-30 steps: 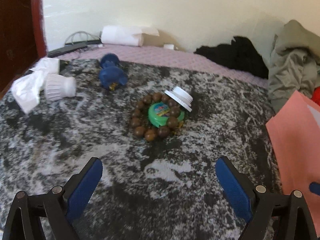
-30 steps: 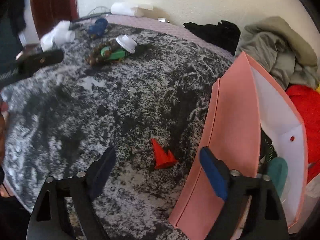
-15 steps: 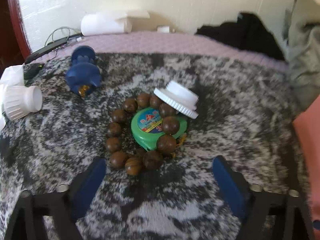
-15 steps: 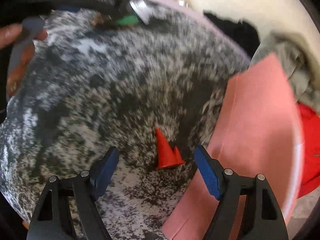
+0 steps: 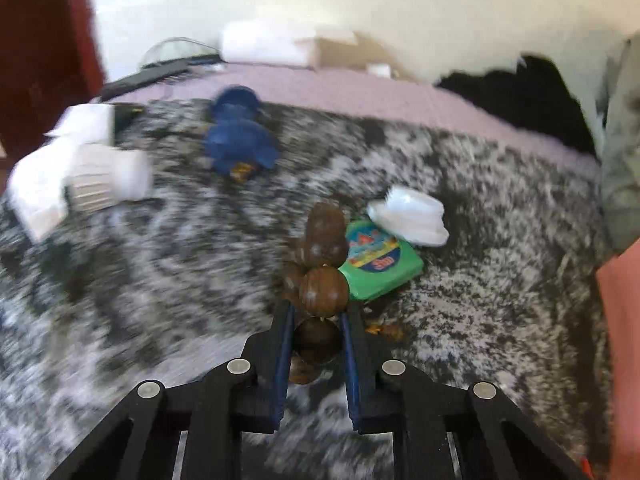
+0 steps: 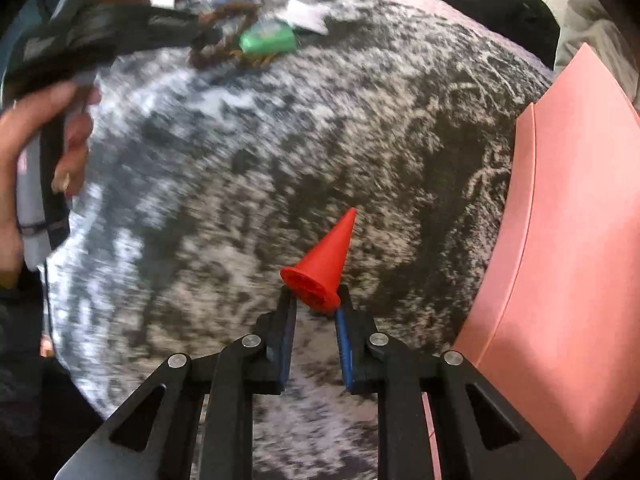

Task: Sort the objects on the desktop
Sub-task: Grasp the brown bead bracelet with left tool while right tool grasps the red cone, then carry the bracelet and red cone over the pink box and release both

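Your pink bin (image 6: 560,280) sits on the mottled blanket (image 6: 280,140), just right of your right gripper (image 6: 316,304), which is pinched onto the red cone (image 6: 324,260) by its base. Your left gripper (image 5: 318,316) is clamped on the brown bead bracelet (image 5: 322,264), right beside the green tape measure (image 5: 376,264) and white lid (image 5: 412,218).

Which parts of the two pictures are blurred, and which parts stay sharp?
Left wrist view: the white bottle and blue toy smear with motion; the left gripper and wooden bead bracelet it clamps look sharper. Right wrist view: the red cone in the right gripper is crisp; the far green tape measure is blurred, and the edges bend.
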Tool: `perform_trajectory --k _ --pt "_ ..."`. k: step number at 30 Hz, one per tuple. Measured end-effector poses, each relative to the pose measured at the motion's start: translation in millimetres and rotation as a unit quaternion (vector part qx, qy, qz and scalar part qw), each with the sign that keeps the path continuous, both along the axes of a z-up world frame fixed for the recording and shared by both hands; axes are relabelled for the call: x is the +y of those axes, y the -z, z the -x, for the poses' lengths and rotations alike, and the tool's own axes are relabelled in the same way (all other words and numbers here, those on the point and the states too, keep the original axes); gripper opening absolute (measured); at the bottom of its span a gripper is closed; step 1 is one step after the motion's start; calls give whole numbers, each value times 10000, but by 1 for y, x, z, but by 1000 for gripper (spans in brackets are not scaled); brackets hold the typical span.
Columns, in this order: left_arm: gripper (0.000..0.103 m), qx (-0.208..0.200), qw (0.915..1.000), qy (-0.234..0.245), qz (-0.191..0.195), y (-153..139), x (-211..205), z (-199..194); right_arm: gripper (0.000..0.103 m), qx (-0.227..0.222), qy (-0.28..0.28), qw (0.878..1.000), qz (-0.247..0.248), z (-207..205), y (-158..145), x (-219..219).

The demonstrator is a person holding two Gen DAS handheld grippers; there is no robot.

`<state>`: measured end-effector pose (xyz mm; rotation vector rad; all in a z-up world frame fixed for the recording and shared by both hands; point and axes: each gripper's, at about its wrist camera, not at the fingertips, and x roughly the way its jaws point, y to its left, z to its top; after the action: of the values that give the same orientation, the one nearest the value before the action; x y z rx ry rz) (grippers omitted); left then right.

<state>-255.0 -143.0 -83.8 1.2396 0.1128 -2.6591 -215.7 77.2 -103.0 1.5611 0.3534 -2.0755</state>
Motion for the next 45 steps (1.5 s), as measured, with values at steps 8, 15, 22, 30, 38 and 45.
perform_trajectory --k 8,15,22,30,38,45 --pt "18 407 9968 -348 -594 -52 -33 -58 20 177 -21 9924 1220 -32 -48 -4" --pt "18 857 9942 -231 -607 -97 -42 -115 20 704 -112 9854 1547 -58 -84 -20" --pt "18 1417 9876 -100 -661 -150 -35 -158 20 1317 -60 9761 1728 -84 -124 -19" --pt "18 2075 9720 702 -847 -201 33 -183 20 2314 305 9551 1824 -122 -187 22" --pt "18 2286 9486 1847 -1173 -222 138 -173 20 3097 1164 9305 1575 -144 -226 106" --pt "18 2157 9298 2741 -1173 -207 237 -139 20 3139 2126 9182 1147 -130 -214 186"
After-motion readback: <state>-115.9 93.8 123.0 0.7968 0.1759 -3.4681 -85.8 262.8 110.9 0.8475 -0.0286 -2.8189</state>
